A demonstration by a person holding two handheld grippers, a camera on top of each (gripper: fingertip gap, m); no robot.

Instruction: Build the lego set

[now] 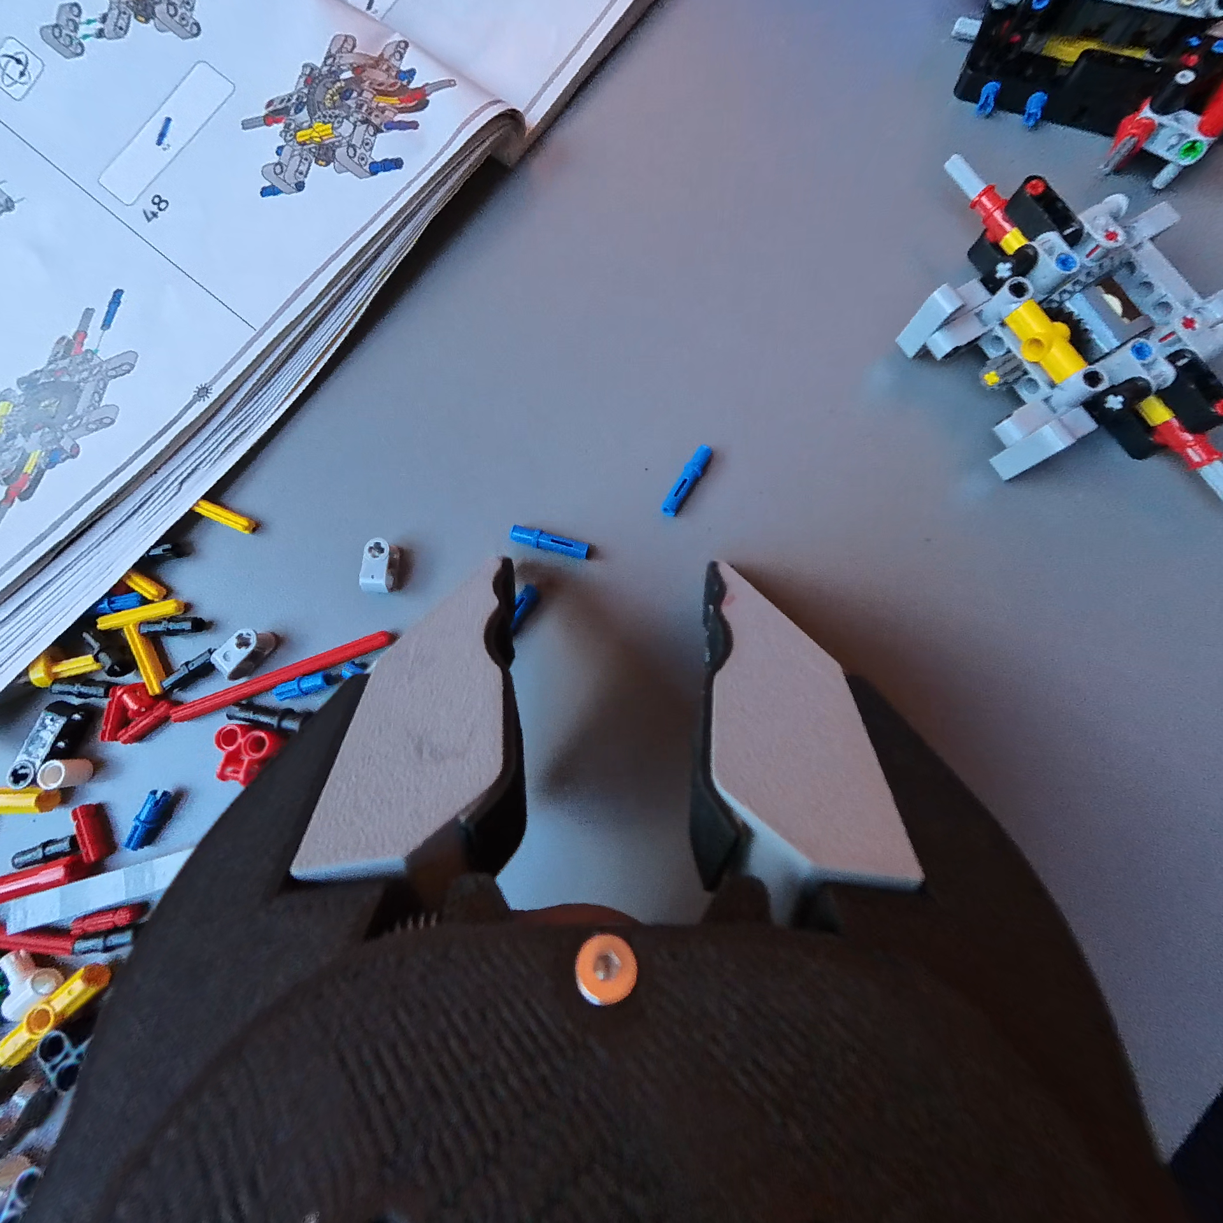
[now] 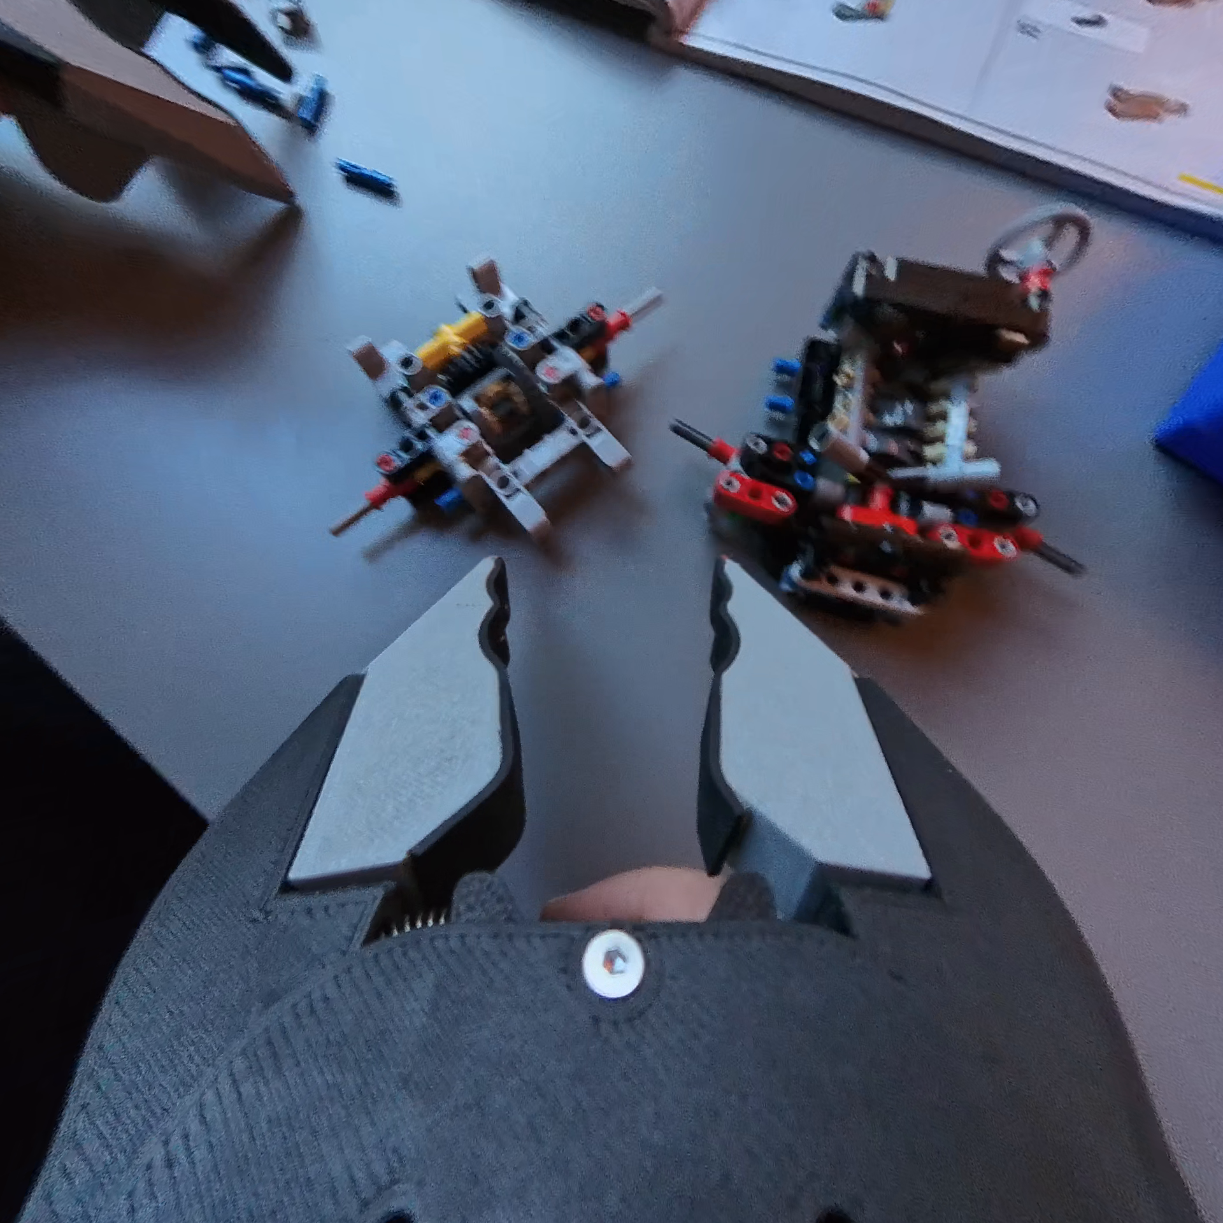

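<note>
My left gripper (image 1: 607, 570) is open and empty above the grey table (image 1: 662, 298). Three blue pins lie by it: one (image 1: 525, 605) just inside the left fingertip, one (image 1: 549, 542) just ahead of that fingertip, and one (image 1: 686, 480) farther ahead. My right gripper (image 2: 607, 574) is open and empty, low over the table. A small grey, yellow and black brick assembly (image 2: 483, 397) lies ahead to its left. A larger black and red brick model (image 2: 913, 430) stands ahead to its right. The left gripper (image 2: 132, 119) shows in the right wrist view at top left.
An open instruction booklet (image 1: 198, 231) lies at the upper left. A heap of loose red, yellow, black and blue brick parts (image 1: 132, 695) lies left of the left gripper. The small assembly (image 1: 1072, 331) and the black model (image 1: 1092, 59) lie to its right. A blue object (image 2: 1191, 417) sits at the right edge.
</note>
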